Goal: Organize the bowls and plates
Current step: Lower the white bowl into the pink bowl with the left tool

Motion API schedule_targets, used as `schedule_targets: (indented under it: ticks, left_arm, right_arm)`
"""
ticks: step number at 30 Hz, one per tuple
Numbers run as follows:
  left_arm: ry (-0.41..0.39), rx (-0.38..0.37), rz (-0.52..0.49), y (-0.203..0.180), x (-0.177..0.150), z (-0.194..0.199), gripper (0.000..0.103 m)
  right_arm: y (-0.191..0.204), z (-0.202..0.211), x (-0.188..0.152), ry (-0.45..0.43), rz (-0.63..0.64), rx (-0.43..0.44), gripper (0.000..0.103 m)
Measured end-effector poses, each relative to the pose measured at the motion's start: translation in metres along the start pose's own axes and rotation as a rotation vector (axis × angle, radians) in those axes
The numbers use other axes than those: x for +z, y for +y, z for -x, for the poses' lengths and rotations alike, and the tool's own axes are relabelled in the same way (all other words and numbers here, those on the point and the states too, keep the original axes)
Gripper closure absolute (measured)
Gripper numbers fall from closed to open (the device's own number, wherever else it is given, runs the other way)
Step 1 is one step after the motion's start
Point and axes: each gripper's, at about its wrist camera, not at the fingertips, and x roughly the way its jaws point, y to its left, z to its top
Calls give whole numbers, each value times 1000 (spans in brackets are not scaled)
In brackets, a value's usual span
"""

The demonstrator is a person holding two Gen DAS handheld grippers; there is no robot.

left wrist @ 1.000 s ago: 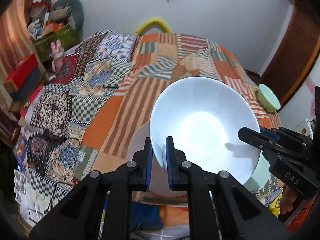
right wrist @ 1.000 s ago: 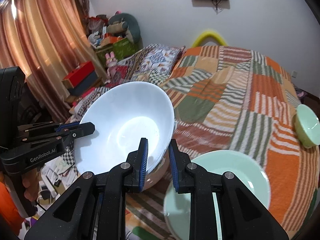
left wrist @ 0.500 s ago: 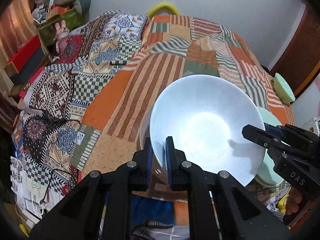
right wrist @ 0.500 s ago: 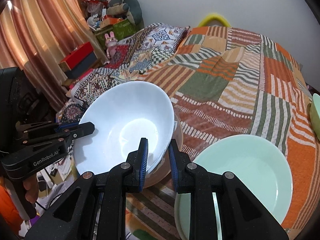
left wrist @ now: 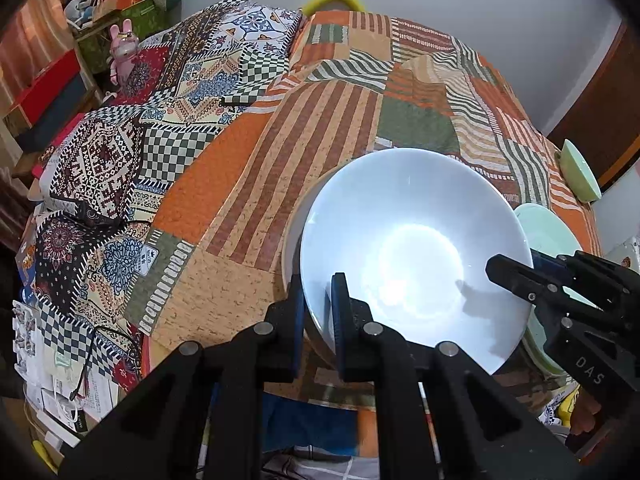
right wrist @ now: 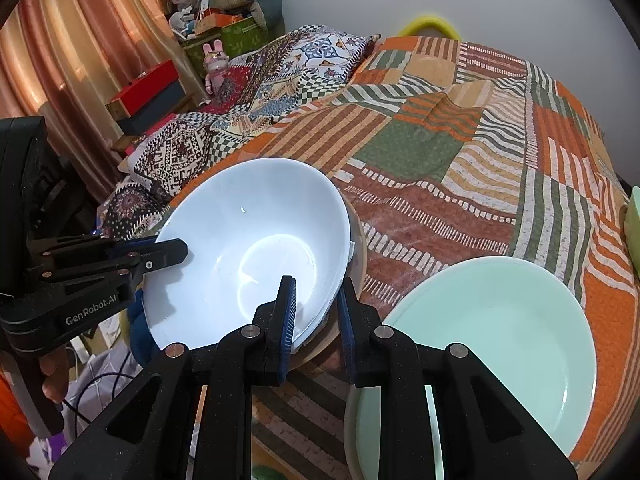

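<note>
Both grippers are pinching the rim of the white bowl from opposite sides: the left gripper is clamping its near edge, and the right gripper is closing on the other side, jaws narrowed around the rim. The bowl is sitting tilted inside a tan bowl near the bed's front edge (only a sliver of the tan one is showing). Just beside it, a pale green plate is lying on the patchwork quilt, crowding the right side. A small green bowl is resting well apart at the far edge. Beyond the bowls, the quilt is stretching open toward the wall; a pink toy rabbit and boxes are lining the left.
</note>
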Motion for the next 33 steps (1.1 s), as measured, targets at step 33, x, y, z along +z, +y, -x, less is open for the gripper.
schedule_targets:
  ticks: [33]
  left_arm:
    - [28, -26, 43, 1, 9, -4, 77]
  right_arm:
    - [2, -5, 2, 16, 37, -25, 70]
